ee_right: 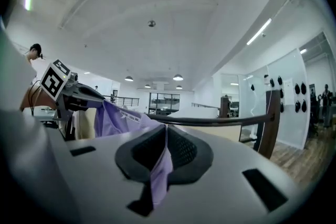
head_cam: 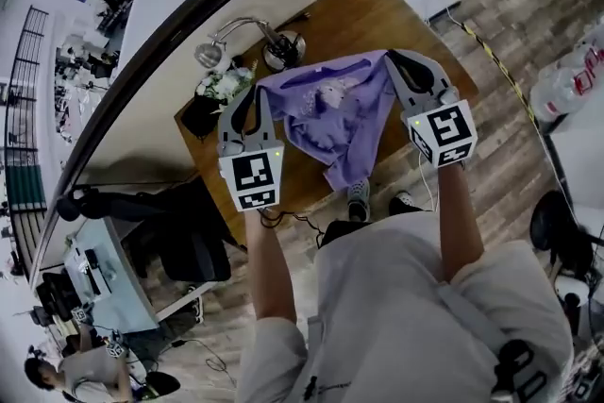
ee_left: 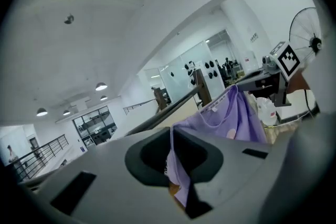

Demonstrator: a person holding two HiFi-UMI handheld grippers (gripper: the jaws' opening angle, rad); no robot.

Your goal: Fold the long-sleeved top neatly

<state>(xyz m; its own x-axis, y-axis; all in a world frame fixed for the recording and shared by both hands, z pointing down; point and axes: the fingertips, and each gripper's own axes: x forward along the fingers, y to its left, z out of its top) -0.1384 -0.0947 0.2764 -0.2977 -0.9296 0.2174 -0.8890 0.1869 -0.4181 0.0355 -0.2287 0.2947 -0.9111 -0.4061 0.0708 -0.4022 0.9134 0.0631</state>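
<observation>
Two grippers hold the lilac long-sleeved top (head_cam: 330,113) up over the wooden table (head_cam: 377,5) in the head view: my left gripper (head_cam: 253,101) pinches one top corner, my right gripper (head_cam: 404,69) the other, cloth sagging between. In the left gripper view, the jaws are clamped on a fold of that fabric. In the right gripper view, the jaws likewise bite a strip of it.

Lilac long-sleeved top (head_cam: 335,113), hanging, unfolded
</observation>
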